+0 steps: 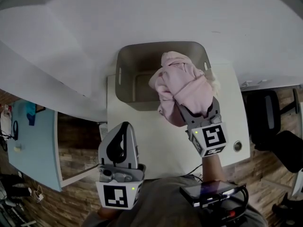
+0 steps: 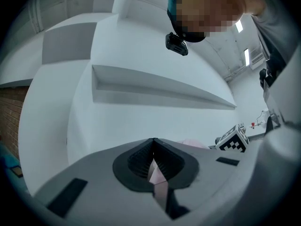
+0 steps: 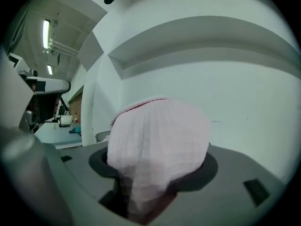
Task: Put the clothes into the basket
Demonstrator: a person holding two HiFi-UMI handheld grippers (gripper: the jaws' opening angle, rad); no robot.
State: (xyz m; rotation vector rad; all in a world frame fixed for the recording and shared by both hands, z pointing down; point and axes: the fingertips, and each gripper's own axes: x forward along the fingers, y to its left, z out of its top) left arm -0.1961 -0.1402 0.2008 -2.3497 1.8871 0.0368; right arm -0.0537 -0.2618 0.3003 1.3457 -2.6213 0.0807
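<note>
right gripper: clamped on the pink garment. Its own view shows the cloth wedged between the two jaws and bulging out past them in a big wad, hiding the tips

garment sits bunched on top of the right jaws, over the right side of the grey basket. Most of the wad is above the basket opening, and the lower folds hang across the near rim. Can't tell whether the cloth touches the rim or the inside wall. Rest of the basket interior that shows is bare grey

left gripper: jaws closed, tips meeting, nothing held. In its own view only a thin slit runs between the pads, with a sliver of pink visible through it. It sits at the near left, over the near-left corner of the white table, well apart from both basket and garment, pointing toward the far side

basket stands upright at the far edge of the table, hard against the white wall ledge behind it

around the table: light-blue desk to the left, wood-pattern floor between it and the table, black chair to the right
</note>
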